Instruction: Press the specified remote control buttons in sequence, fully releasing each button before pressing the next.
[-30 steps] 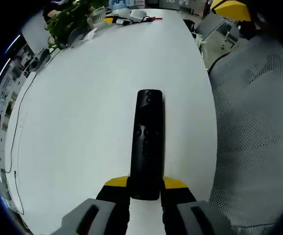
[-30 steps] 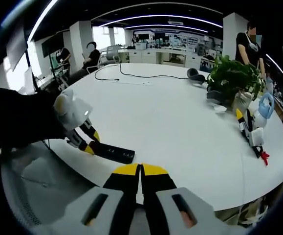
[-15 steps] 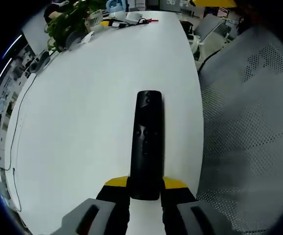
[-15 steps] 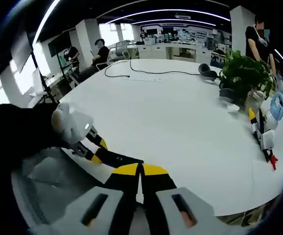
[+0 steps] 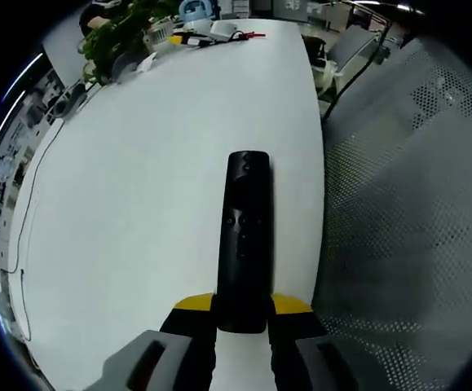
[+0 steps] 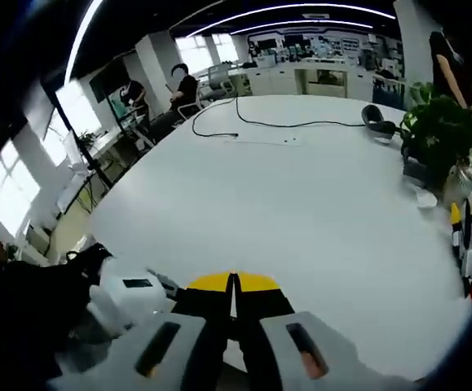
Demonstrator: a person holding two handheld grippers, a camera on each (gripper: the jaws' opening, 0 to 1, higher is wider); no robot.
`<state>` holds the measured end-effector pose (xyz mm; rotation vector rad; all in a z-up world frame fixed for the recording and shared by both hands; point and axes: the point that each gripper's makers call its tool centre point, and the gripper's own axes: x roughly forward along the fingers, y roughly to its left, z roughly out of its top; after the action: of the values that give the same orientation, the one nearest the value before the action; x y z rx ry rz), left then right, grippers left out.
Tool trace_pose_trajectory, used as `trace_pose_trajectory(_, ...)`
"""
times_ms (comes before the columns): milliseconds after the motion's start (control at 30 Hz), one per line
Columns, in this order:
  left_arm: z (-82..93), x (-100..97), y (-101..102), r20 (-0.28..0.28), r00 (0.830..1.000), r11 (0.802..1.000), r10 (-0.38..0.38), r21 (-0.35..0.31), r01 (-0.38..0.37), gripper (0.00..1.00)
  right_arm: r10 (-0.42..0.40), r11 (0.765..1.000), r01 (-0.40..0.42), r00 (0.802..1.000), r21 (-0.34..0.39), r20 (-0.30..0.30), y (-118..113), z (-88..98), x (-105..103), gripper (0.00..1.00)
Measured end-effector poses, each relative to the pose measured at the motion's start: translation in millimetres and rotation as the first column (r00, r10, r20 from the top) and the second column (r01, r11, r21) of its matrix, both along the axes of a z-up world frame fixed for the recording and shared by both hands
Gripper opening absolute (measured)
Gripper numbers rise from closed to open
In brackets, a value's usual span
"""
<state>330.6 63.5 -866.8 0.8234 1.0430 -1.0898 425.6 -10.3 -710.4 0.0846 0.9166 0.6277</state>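
A long black remote control lies lengthwise over the white table, pointing away from me. Its near end sits between the yellow-tipped jaws of my left gripper, which is shut on it. Small buttons show at the remote's middle and far end. In the right gripper view, my right gripper has its yellow tips pressed together with nothing between them, above the table's near edge. The left gripper's white body shows at the lower left there, held by a dark sleeve; the remote is hidden behind the right jaws.
A grey mesh chair stands against the table's right edge. A potted plant and small clutter sit at the far end. A black cable, headphones and another plant lie across the table. People sit beyond.
The remote stays fixed in the left jaws while that view drifts toward the chair. The right view has lifted and swung; the left gripper now sits lower left and the remote has slipped behind the right jaws.
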Motion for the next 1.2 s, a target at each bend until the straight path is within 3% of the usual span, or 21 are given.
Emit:
trace_pose_trajectory(100, 0.6, -3.0, 0.2, 0.013, 1.0, 1.0, 0.02, -0.014, -0.02, 0.24, 0.023, 0.999, -0.02, 0.99, 0.027, -0.14, 7.3, -27.3, -2.0, 0.0)
trace_pose_trajectory(367, 1.1, -6.8, -0.2, 0.015, 0.998, 0.995, 0.063, -0.077, -0.062, 0.24, 0.028, 0.999, -0.035, 0.939, -0.013, -0.343, -1.9, -94.6, -30.4, 0.0)
trace_pose_trajectory(433, 1.3, -6.0, -0.5, 0.015, 0.998, 0.994, 0.062, -0.091, -0.06, 0.24, -0.008, 1.0, -0.001, 0.91, -0.02, -0.415, -9.8, -113.0, -45.4, 0.0)
trace_pose_trajectory(467, 1.2, -5.8, -0.9, 0.015, 0.998, 0.994, 0.062, -0.096, -0.061, 0.24, -0.046, 0.999, 0.033, 0.867, -0.034, -0.497, -13.7, -117.6, -53.1, 0.0)
trace_pose_trajectory(500, 1.2, -5.7, -1.2, 0.015, 0.998, 0.994, 0.061, -0.097, -0.059, 0.24, -0.046, 0.999, 0.041, 0.848, -0.021, -0.528, -11.7, -116.3, -54.4, 0.0)
trace_pose_trajectory(533, 1.2, -6.0, -1.4, 0.015, 0.998, 0.993, 0.06, -0.1, -0.059, 0.24, -0.029, 1.0, 0.031, 0.875, -0.004, -0.483, -11.5, -117.6, -47.9, 0.0)
trace_pose_trajectory(567, 1.3, -6.1, -1.5, 0.016, 0.998, 0.993, 0.059, -0.102, -0.057, 0.24, -0.037, 0.999, 0.039, 0.873, -0.006, -0.486, -11.8, -118.6, -47.5, 0.0)
trace_pose_trajectory(633, 1.3, -6.0, -1.6, 0.019, 0.998, 0.993, 0.058, -0.107, -0.056, 0.24, -0.057, 0.998, 0.03, 0.831, -0.057, -0.554, -17.0, -127.3, -59.4, 0.0)
trace_pose_trajectory(667, 1.5, -6.1, -1.2, 0.021, 0.998, 0.992, 0.061, -0.116, -0.058, 0.24, -0.06, 0.997, 0.019, 0.823, -0.078, -0.565, -19.4, -130.7, -62.6, 0.0)
trace_pose_trajectory(800, 1.8, -5.8, -0.2, 0.024, 0.998, 0.987, 0.062, -0.153, -0.057, 0.24, -0.067, 0.991, -0.009, 0.834, -0.135, -0.547, -22.9, -137.3, -62.4, 0.0)
trace_pose_trajectory(967, 1.9, -5.8, -1.8, 0.027, 0.998, 0.985, 0.056, -0.164, -0.051, 0.24, -0.073, 0.984, -0.033, 0.823, -0.177, -0.563, -27.6, -143.9, -67.8, 0.0)
trace_pose_trajectory(1200, 2.2, -6.7, -2.2, 0.032, 0.998, 0.982, 0.056, -0.185, -0.049, 0.24, -0.07, 0.984, -0.035, 0.824, -0.173, -0.562, -24.1, -145.9, -68.3, 0.0)
